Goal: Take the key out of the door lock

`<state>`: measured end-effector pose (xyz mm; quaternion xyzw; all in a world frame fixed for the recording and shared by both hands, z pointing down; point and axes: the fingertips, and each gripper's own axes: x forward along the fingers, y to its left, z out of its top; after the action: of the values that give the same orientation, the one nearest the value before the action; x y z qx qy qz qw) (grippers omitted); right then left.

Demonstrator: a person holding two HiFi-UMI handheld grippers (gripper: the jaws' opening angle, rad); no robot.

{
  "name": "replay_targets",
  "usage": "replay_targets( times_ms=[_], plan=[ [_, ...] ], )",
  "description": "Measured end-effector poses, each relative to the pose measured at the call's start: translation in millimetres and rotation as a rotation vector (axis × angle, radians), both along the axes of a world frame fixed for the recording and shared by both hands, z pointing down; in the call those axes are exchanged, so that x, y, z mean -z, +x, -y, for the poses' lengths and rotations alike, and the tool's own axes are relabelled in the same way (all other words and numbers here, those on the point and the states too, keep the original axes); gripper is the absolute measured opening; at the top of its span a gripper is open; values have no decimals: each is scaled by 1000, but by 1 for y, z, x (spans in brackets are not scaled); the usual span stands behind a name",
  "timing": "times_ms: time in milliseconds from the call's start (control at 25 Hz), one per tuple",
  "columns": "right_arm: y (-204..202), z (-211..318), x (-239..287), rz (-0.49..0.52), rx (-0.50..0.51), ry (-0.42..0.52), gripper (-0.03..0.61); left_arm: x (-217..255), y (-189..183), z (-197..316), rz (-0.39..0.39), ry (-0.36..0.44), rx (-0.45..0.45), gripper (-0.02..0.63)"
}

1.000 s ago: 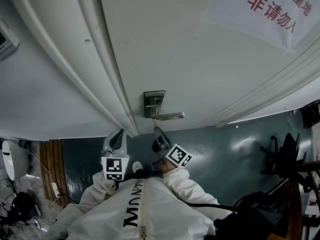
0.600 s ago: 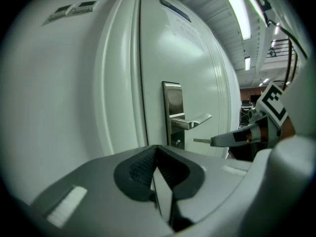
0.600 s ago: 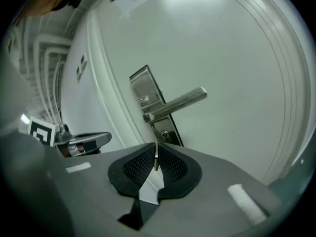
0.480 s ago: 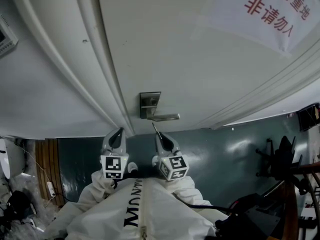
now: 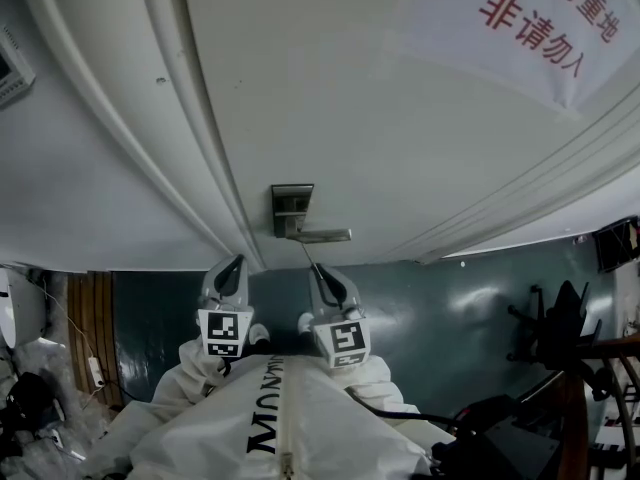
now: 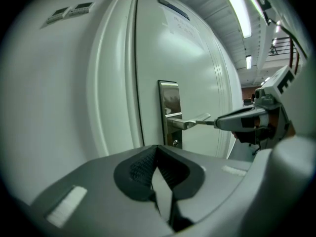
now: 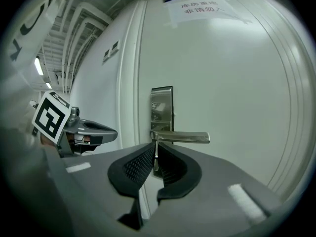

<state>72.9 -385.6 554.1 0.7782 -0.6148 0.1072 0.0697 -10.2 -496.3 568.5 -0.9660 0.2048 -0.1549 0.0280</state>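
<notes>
The steel lock plate (image 5: 291, 211) with its lever handle (image 5: 322, 235) sits on the white door. Its keyhole (image 6: 174, 142) below the lever shows empty in the left gripper view. My right gripper (image 5: 322, 273) is shut on the key (image 5: 311, 254), whose thin blade sticks out towards the lever, just short of it. In the right gripper view the key (image 7: 155, 158) stands on edge between the pads, in front of the handle (image 7: 182, 138). My left gripper (image 5: 236, 266) hangs shut and holds nothing, to the left by the door frame.
A paper notice with red characters (image 5: 535, 23) hangs high on the door. The door frame mouldings (image 5: 190, 138) run down the left side. A small wall panel (image 5: 12, 68) is at far left. Dark floor with black stands (image 5: 560, 333) lies to the right.
My right gripper has turned so its marker cube faces me squarely, and it has drawn back a little from the lock plate with the key. The left gripper has barely moved.
</notes>
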Motion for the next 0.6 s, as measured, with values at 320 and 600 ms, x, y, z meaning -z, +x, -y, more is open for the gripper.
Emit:
replay_targets(
  times_ms=[320,600],
  plan=[
    [16,-7,7,41,108,63,14,9,4,-16,22,20,103,0],
    [3,-18,12,48,120,91,14,11,-12,-35,22,27,116,0]
  ],
)
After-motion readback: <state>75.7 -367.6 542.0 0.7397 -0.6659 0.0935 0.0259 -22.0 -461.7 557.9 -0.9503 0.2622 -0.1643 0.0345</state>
